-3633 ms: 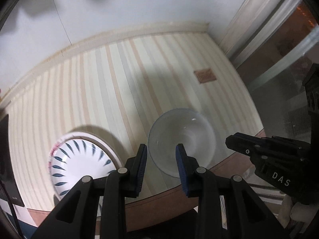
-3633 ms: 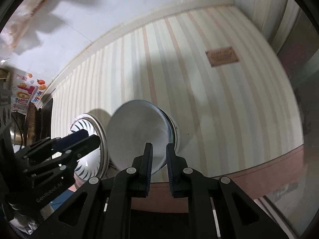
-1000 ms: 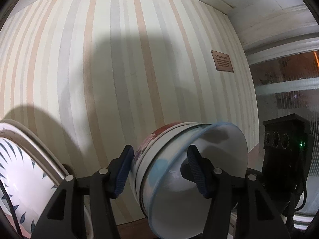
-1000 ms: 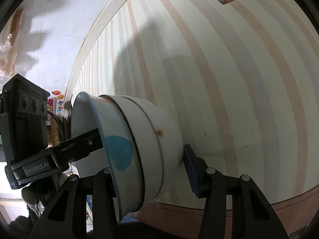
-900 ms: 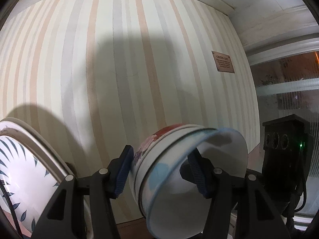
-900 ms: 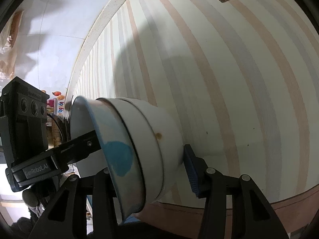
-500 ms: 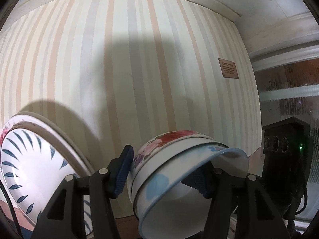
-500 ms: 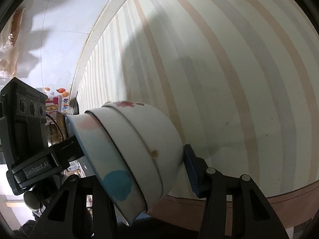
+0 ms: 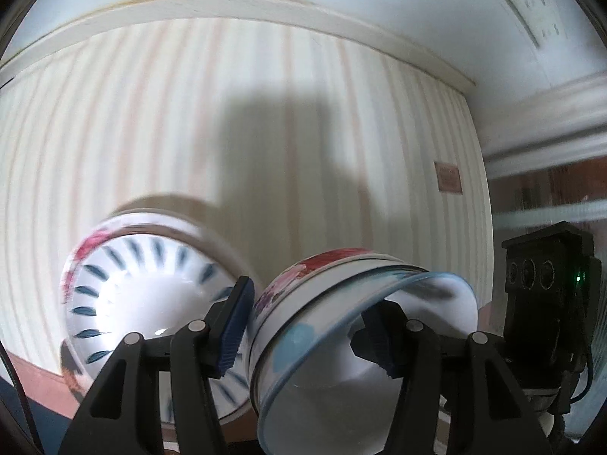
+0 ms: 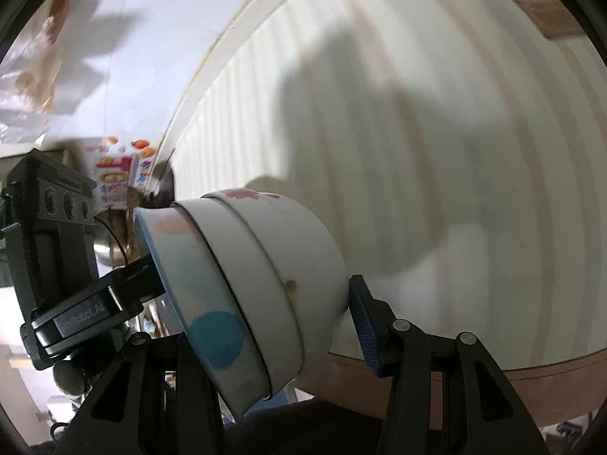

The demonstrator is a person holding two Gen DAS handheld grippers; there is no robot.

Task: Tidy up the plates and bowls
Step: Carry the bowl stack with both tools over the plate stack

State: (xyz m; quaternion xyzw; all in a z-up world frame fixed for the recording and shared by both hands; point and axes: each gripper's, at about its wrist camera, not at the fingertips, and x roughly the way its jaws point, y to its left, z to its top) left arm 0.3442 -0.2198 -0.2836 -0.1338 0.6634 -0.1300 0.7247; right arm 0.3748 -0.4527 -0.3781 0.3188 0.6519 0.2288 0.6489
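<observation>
In the left wrist view, the left hand-held gripper [image 9: 303, 322] is straddling the wall of a nested stack of bowls [image 9: 353, 326], one blue-padded finger against the floral outside and the other reaching inside the rim, so it appears to be gripping the stack by its wall while the bowls are hanging tilted, mouth toward the camera, above the striped surface [image 9: 265, 121]. Just left of them, a patterned plate [image 9: 151, 299] with dark leaf strokes and a red-touched edge is lying near the brown front edge of the surface, probably where the stack belongs or beside it. The innermost bowl is showing a thin blue rim and a pale blue spot. In the right wrist view, the right hand-held gripper [image 10: 265, 326] is spread wide around the same stack, its right pad sitting just off the base; whether it is actually clamping cannot be told. From this side the bowls are white, with a pink flower, a blue dot and a small brown speck.
</observation>
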